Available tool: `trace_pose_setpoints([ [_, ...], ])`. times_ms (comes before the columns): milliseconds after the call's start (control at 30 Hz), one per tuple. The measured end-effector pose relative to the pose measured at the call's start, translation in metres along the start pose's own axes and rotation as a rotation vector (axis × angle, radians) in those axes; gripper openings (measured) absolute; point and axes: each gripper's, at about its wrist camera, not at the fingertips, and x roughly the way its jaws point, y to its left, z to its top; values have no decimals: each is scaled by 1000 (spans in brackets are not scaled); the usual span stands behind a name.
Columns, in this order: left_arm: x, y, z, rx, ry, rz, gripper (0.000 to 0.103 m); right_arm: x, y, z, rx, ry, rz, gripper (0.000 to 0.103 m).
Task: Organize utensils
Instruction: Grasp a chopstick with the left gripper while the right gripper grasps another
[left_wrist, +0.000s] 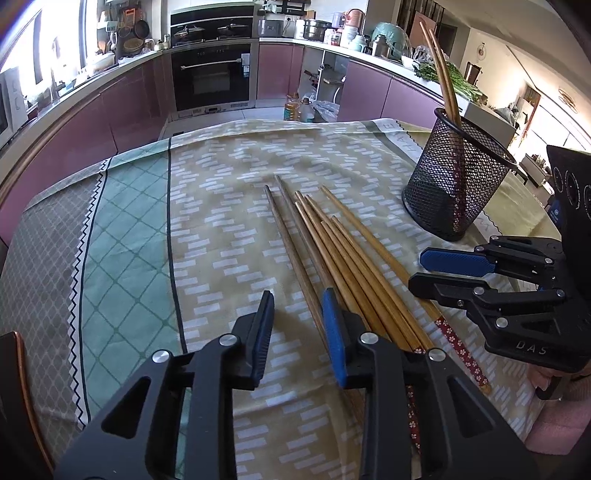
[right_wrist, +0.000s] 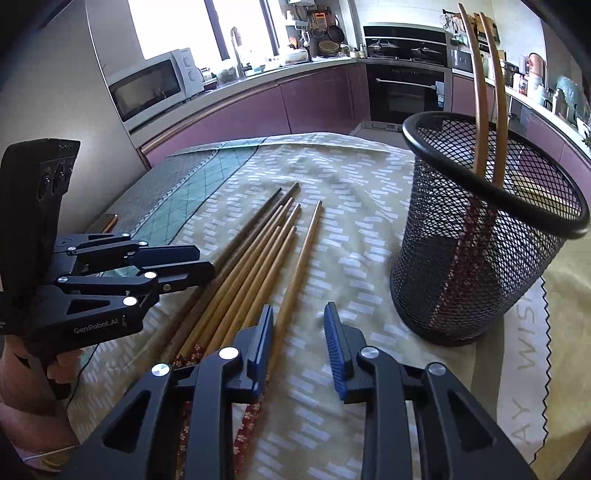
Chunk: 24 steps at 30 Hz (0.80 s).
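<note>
- Left wrist view: the left gripper (left_wrist: 297, 297) is hovering at lower centre, jaws apart and empty, over the chopsticks (left_wrist: 332, 251) lying on the cloth (left_wrist: 129, 229). The basket (left_wrist: 456, 177) is standing upper right; the right gripper (left_wrist: 415, 269) is reaching in beside it.
- Right wrist view: the right gripper (right_wrist: 297, 314), jaws apart and empty, is hanging just right of the chopsticks (right_wrist: 258, 258); only here a microwave (right_wrist: 155, 86) is showing, upper left.

A patterned tablecloth (left_wrist: 229, 206) in beige, green and grey covers the table. Behind it, purple cabinets (right_wrist: 317, 99) curve around a built-in oven (left_wrist: 212, 79). A white microwave (right_wrist: 155, 86) sits on the counter by the window, and 2 oil bottles (left_wrist: 297, 108) stand on the floor.
</note>
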Motion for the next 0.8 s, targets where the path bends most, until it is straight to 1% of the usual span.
trace_pose_setpoints([
  [33, 1, 0, 1, 2, 6, 0, 33, 1, 0, 0, -1, 1, -3, 26],
  [200, 7, -2, 6, 27, 22, 21, 33, 5, 1, 4, -2, 6, -16, 26],
  [500, 18, -4, 20, 36, 41, 42, 26, 16, 4, 14, 7, 4, -36, 26],
  [567, 20, -3, 21, 30, 40, 43, 23, 17, 3, 15, 14, 2, -38, 22],
  [633, 20, -4, 21, 24, 37, 40, 16, 18, 1, 15, 24, 2, -31, 14],
  [700, 19, -4, 21, 13, 36, 34, 12, 17, -1, 15, 32, 3, -21, 9],
  [800, 19, -4, 20, -10, 29, 34, 12, 16, -4, 14, 48, -1, -11, 8],
])
